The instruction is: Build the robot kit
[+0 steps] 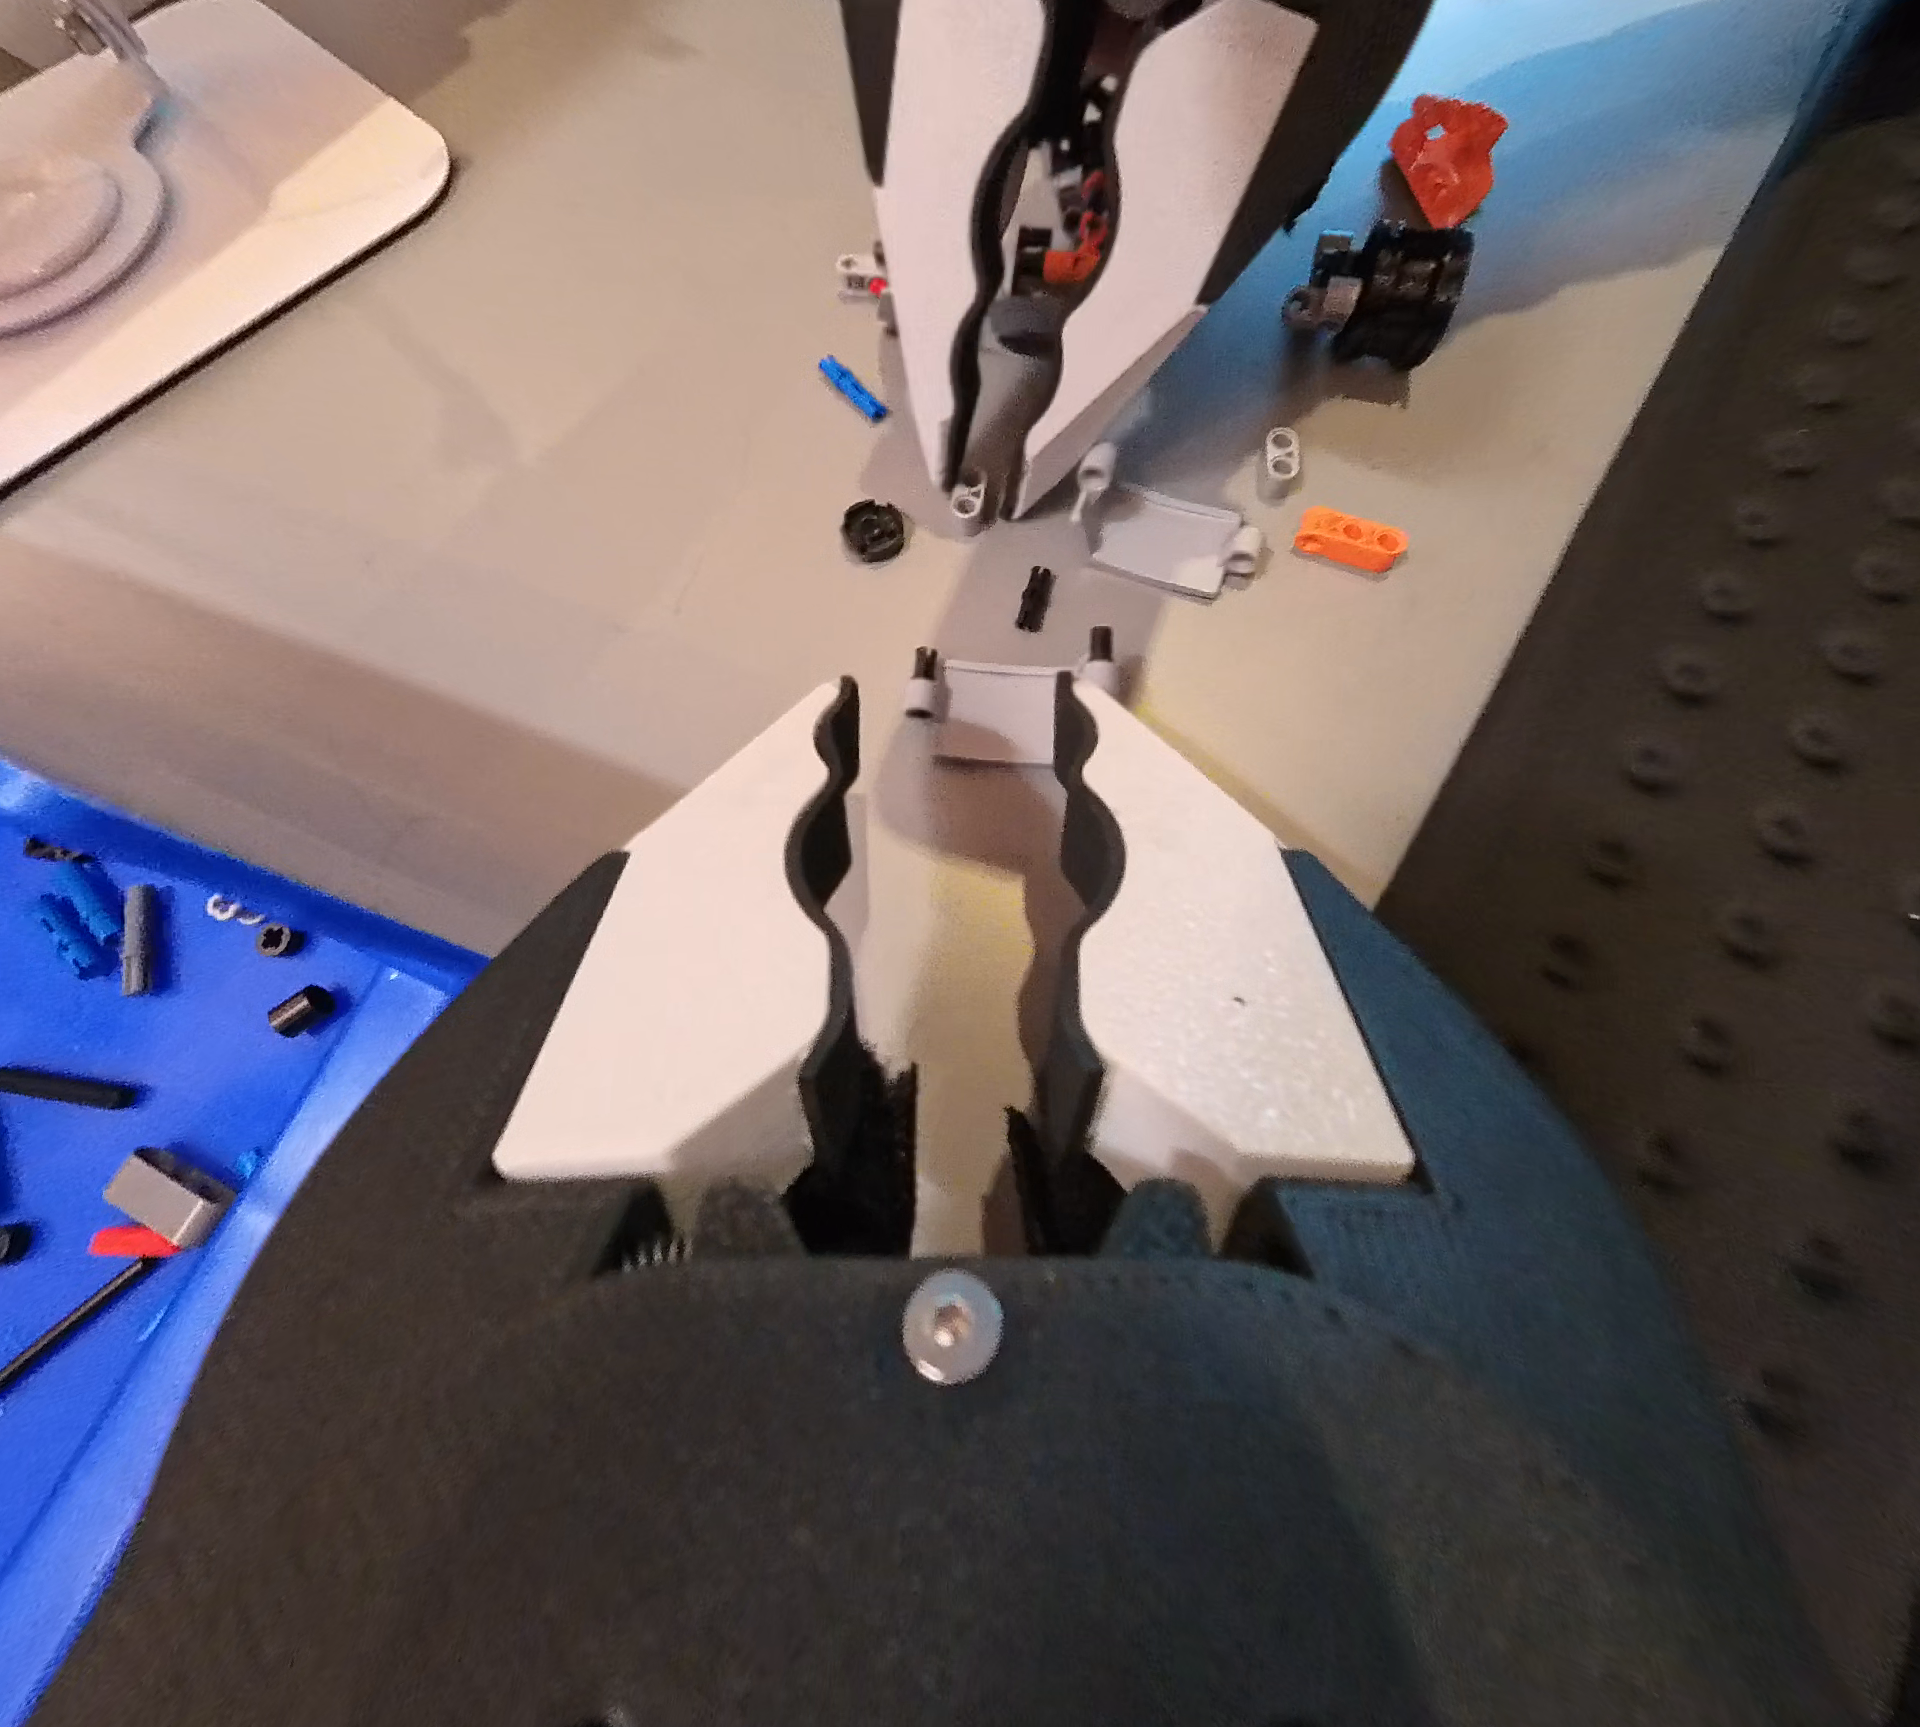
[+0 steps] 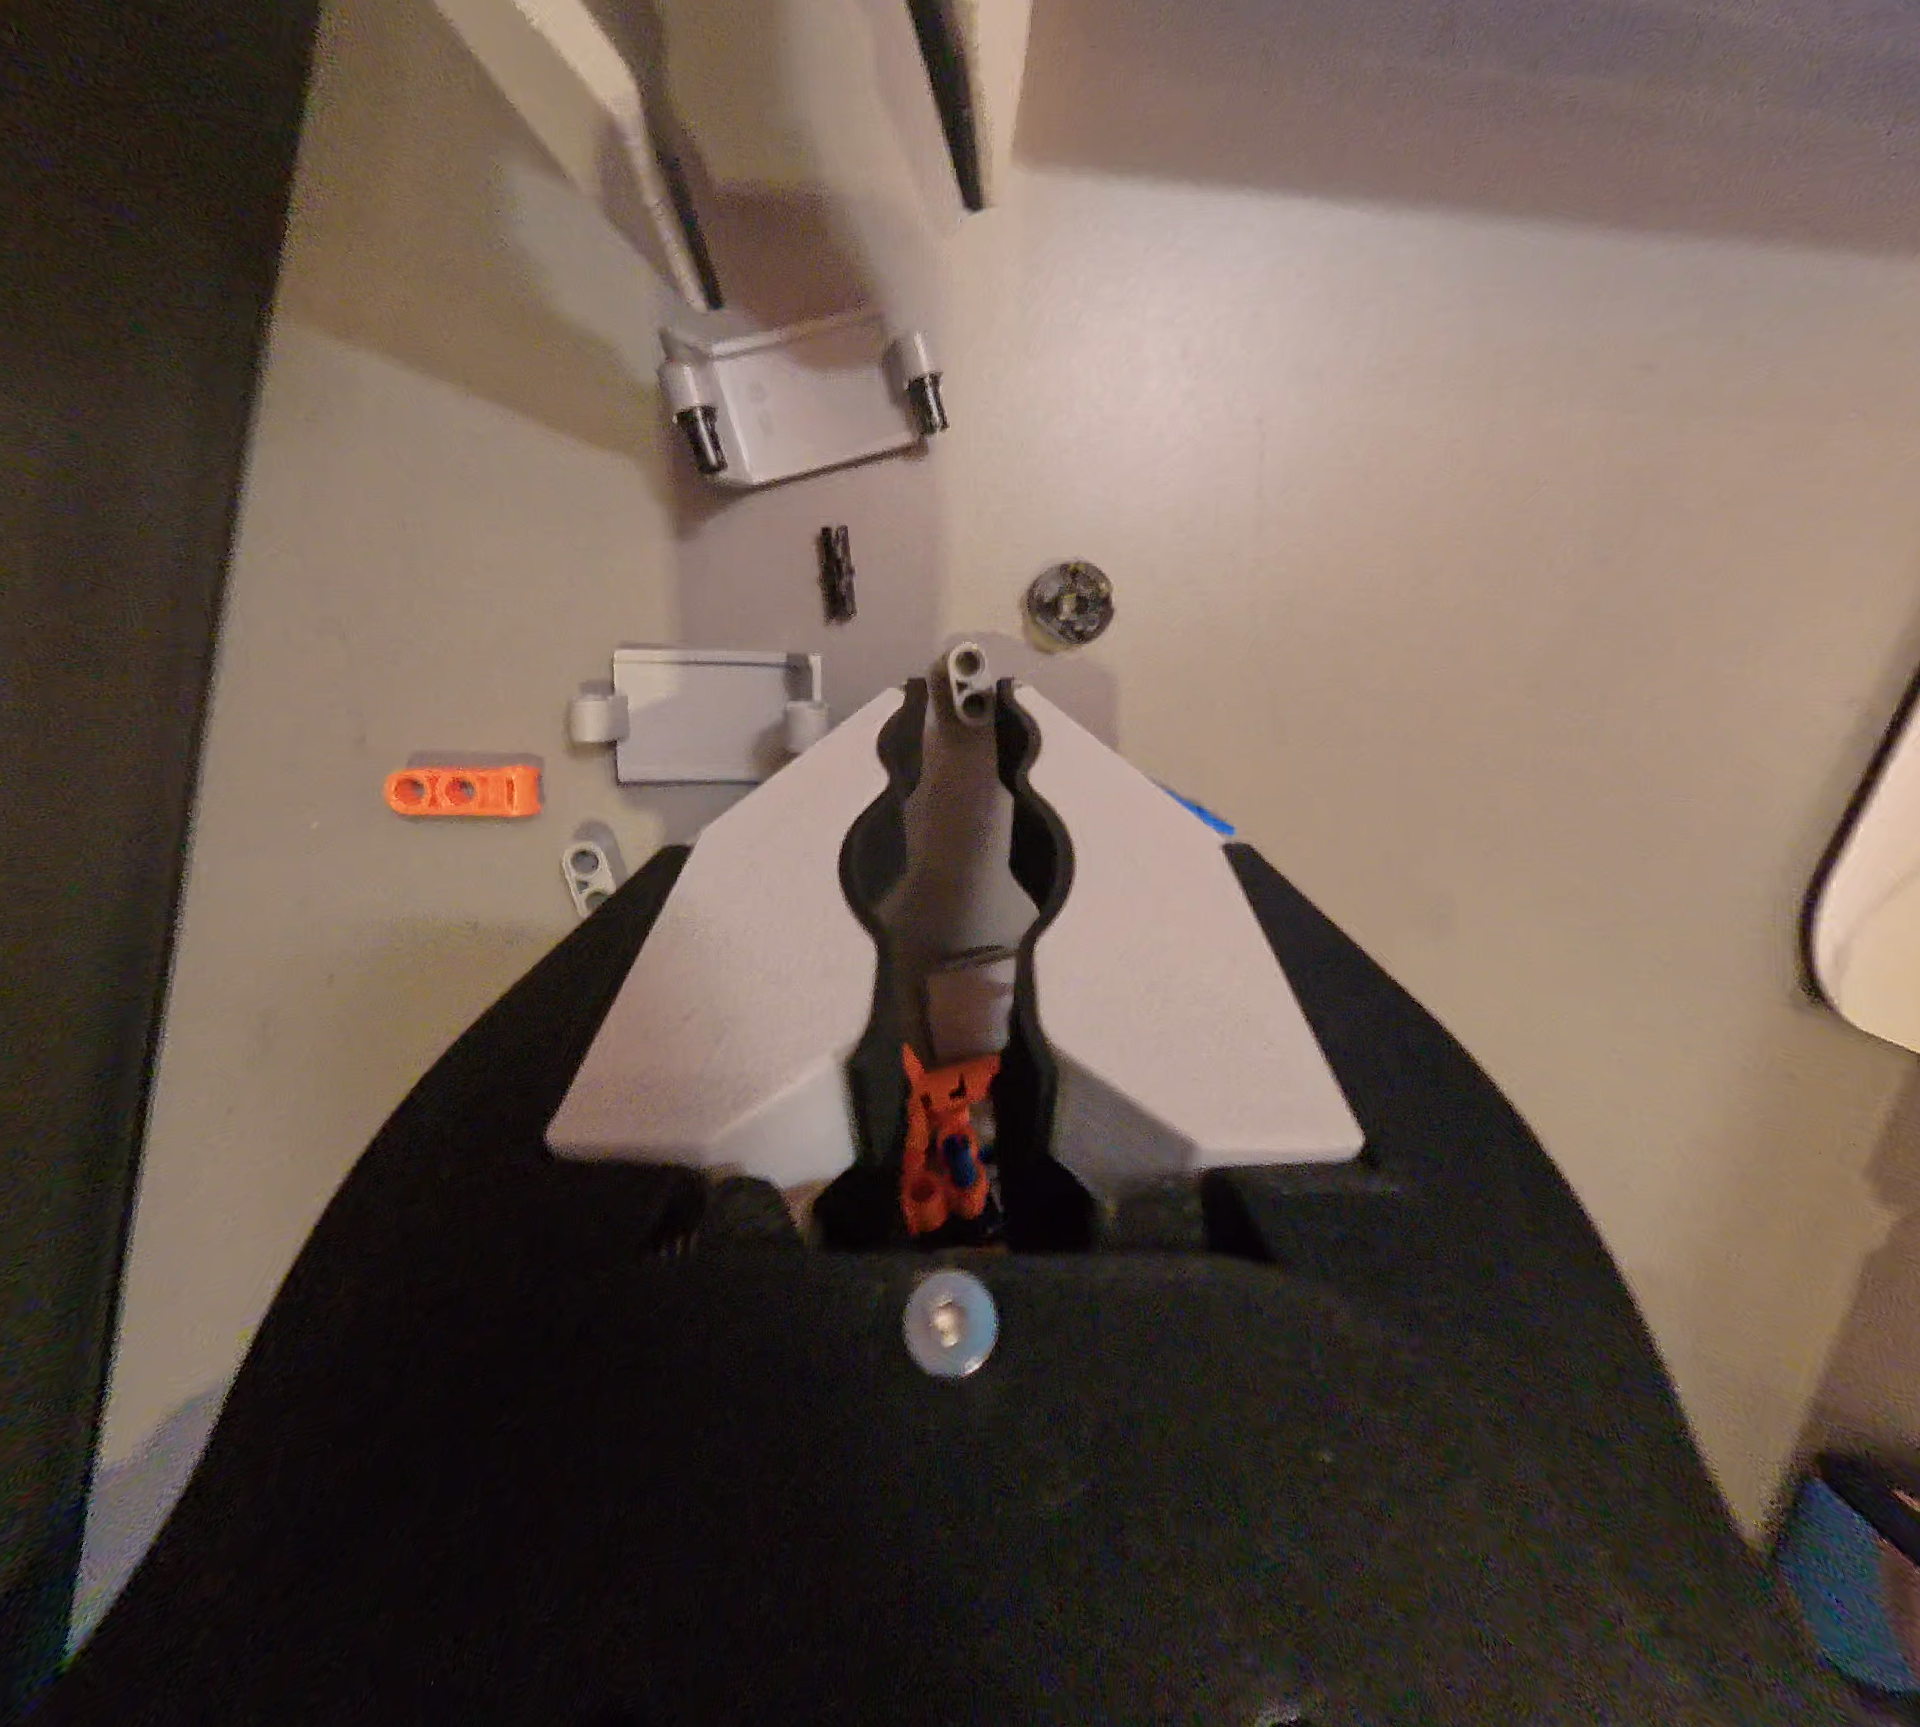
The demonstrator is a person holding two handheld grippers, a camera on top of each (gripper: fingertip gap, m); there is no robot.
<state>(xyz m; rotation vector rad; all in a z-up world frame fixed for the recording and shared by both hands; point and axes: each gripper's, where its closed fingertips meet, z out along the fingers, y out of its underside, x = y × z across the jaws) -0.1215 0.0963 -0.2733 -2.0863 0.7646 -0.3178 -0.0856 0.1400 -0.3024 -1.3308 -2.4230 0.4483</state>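
My left gripper (image 1: pixel 956 701) is open, its fingertips on either side of a grey curved panel with two black pins (image 1: pixel 992 701) that lies on the beige table. In the right wrist view the left gripper (image 2: pixel 842 254) comes in from the top, one fingertip at a corner of that panel (image 2: pixel 795 404). My right gripper (image 2: pixel 961 690) is nearly closed, its tips pinching a small grey two-hole beam (image 2: pixel 966 675) on the table. It points down from the top of the left wrist view (image 1: pixel 985 498), with the beam (image 1: pixel 974 498) at its tips.
Around them lie a second grey panel (image 1: pixel 1169 545), an orange beam (image 1: pixel 1351 539), another grey two-hole beam (image 1: pixel 1281 462), a black pin (image 1: pixel 1034 597), a black round piece (image 1: pixel 875 527) and a blue pin (image 1: pixel 852 389). A black-and-red assembly (image 1: pixel 1392 275), a blue parts tray (image 1: pixel 156 1106), a white stand base (image 1: pixel 260 150) and a dark studded mat (image 1: pixel 1714 742) border the area.
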